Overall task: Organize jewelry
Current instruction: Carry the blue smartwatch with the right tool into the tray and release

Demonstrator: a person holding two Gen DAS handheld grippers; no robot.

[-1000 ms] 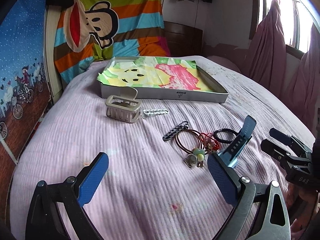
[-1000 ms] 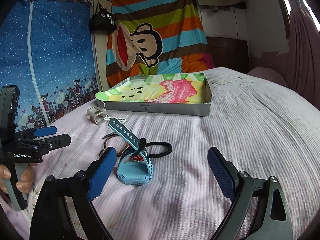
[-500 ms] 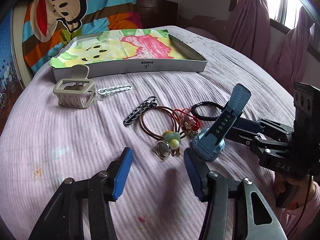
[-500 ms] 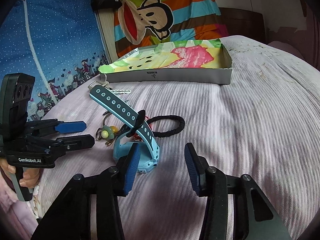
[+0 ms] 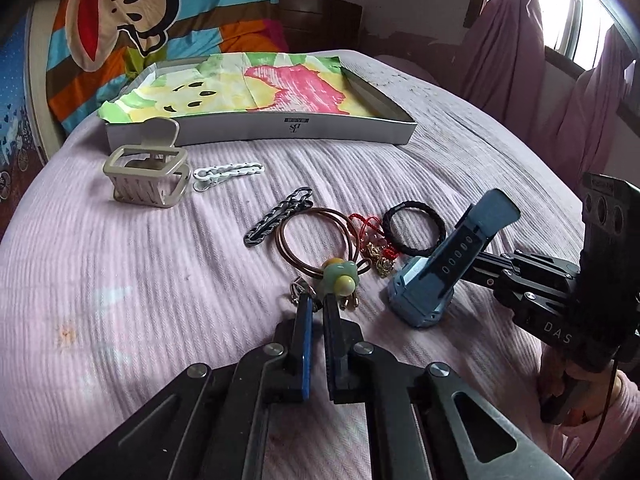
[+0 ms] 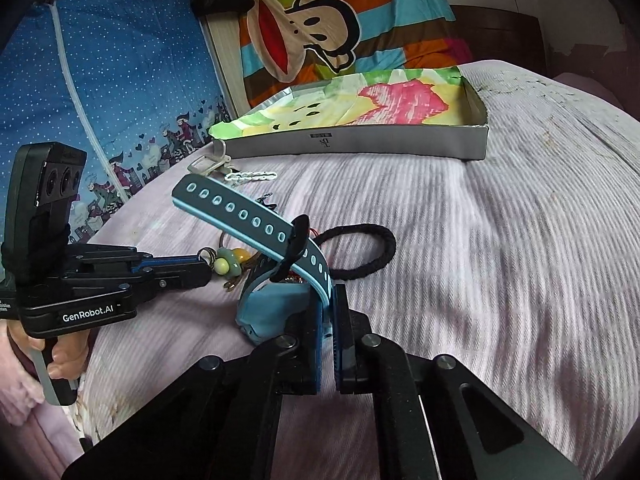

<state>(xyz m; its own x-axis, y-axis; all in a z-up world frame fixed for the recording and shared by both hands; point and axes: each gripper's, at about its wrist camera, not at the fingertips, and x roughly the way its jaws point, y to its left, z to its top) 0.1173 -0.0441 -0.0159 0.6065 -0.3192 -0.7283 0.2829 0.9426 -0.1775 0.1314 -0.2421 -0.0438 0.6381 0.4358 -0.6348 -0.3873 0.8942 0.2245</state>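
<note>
On the bed (image 5: 160, 280), the left gripper (image 5: 314, 304) is closed just before the bead hair tie (image 5: 340, 278), apparently nipping its ring. The right gripper (image 6: 329, 300) is clamped on the blue watch (image 6: 280, 304) strap, before the tray (image 5: 256, 130).

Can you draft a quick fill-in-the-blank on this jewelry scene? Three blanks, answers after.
1. The right gripper is shut on the strap of the blue ____.
2. The beige hair claw sits just in front of the shallow ____.
3. The black hair tie lies on the ____, not in the box.

Missing words: watch; box; bed
</note>
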